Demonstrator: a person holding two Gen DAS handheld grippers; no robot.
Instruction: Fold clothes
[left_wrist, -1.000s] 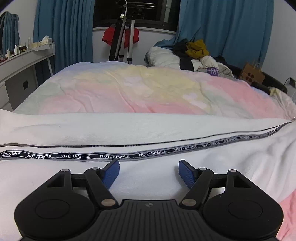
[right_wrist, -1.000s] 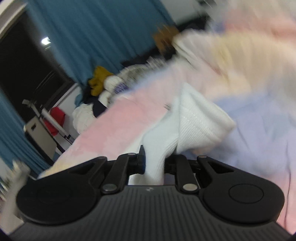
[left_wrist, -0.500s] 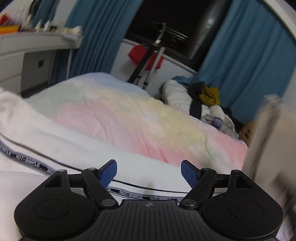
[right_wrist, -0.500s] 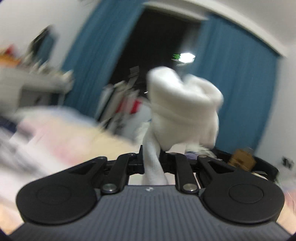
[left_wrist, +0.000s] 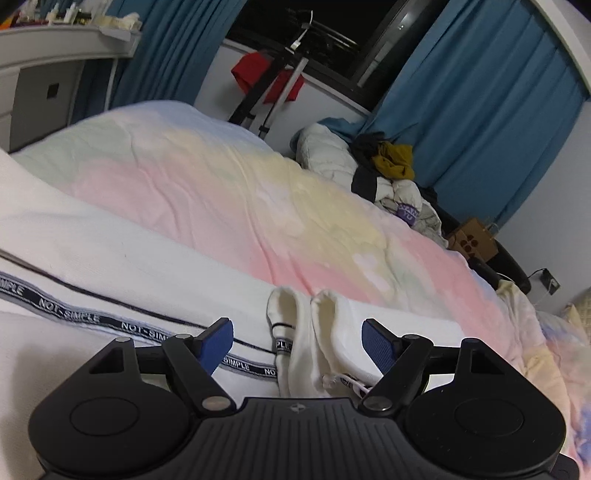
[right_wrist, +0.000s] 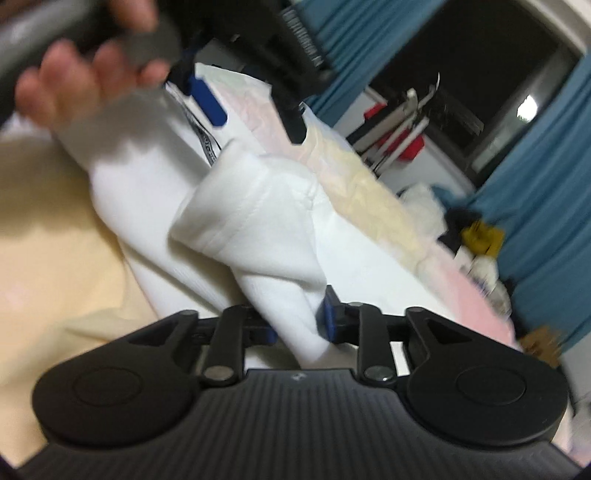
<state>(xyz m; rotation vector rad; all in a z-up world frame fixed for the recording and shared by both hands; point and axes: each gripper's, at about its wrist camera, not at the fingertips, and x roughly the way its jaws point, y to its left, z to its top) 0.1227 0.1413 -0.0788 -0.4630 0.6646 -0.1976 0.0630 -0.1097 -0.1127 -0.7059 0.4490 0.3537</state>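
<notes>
A white garment (left_wrist: 122, 258) with a black "NOT-SIMPLE" stripe (left_wrist: 70, 308) lies across the pastel bed cover (left_wrist: 229, 192). Its folded-over cuff end (left_wrist: 314, 332) rests on top, between the blue pads of my left gripper (left_wrist: 295, 328), which stands open and does not touch it. In the right wrist view, my right gripper (right_wrist: 299, 325) has its jaws opening, and a thick fold of the same white cloth (right_wrist: 251, 221) still lies loosely between them. Above it I see the left gripper (right_wrist: 255, 110) and the person's hand (right_wrist: 74, 85) holding it.
At the far side of the bed lies a pile of clothes (left_wrist: 391, 173) with a mustard piece on top. A tripod (left_wrist: 273, 81) and red cloth stand by the dark window, with blue curtains (left_wrist: 480, 122) on both sides. A white shelf (left_wrist: 55, 40) is at left, a cardboard box (left_wrist: 472, 243) at right.
My right gripper swung the garment's end over onto the rest of the garment, beside the left gripper, and its jaws have parted. The left gripper rolled and shifted along the stripe.
</notes>
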